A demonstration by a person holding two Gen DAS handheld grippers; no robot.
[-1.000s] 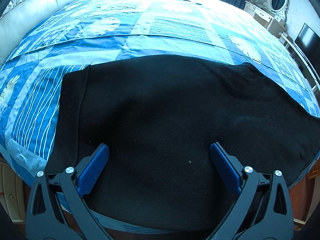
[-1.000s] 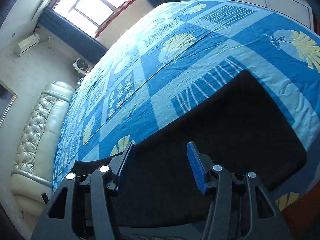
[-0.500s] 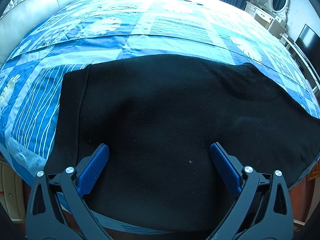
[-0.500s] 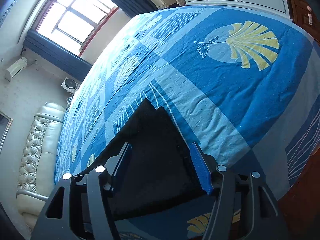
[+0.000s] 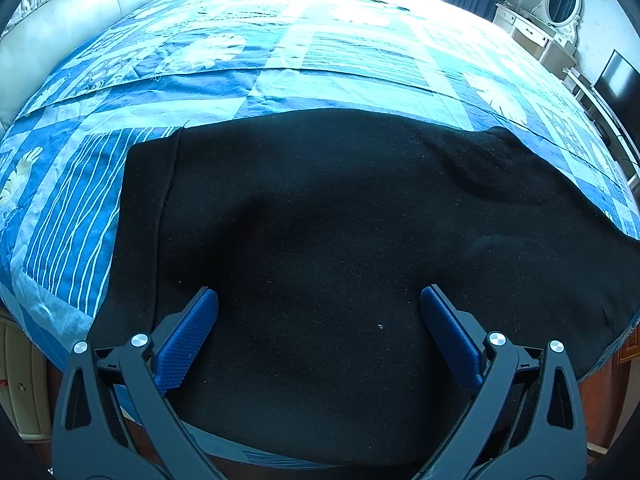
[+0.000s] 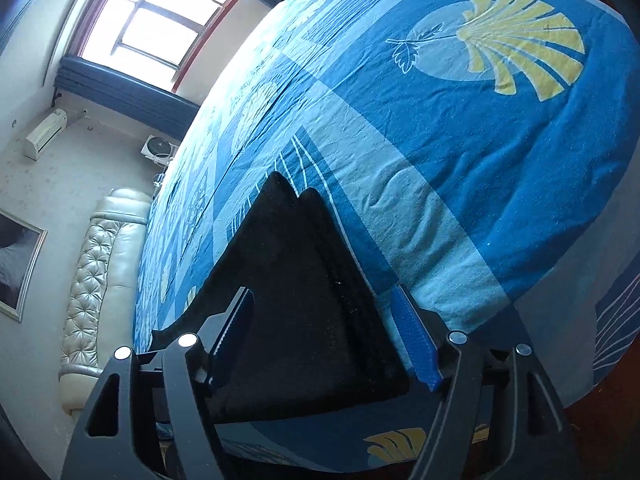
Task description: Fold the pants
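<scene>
Black pants [image 5: 340,220] lie flat along the near edge of a bed with a blue patterned cover [image 5: 280,80]. In the left wrist view the waistband end is at the left, and my left gripper [image 5: 319,294] hangs open just above the cloth, its blue pads [image 5: 188,340] wide apart and gripping nothing. In the right wrist view the leg end of the pants [image 6: 296,280] shows, with two cuff corners pointing away. My right gripper [image 6: 322,294] straddles that end. Its jaws are opening, with the cloth lying below and between them, and the pads do not press on it.
A cream tufted headboard [image 6: 96,280] runs along the far side of the bed. A white dresser with an oval mirror [image 5: 560,0] and a dark screen [image 5: 616,80] stand at the right wall. A window [image 6: 152,20] is behind. The bed edge drops off near both grippers.
The right gripper has swung along the pants to the leg end and come lower, and its jaws stand wider. The left gripper and the cloth under it have not moved.
</scene>
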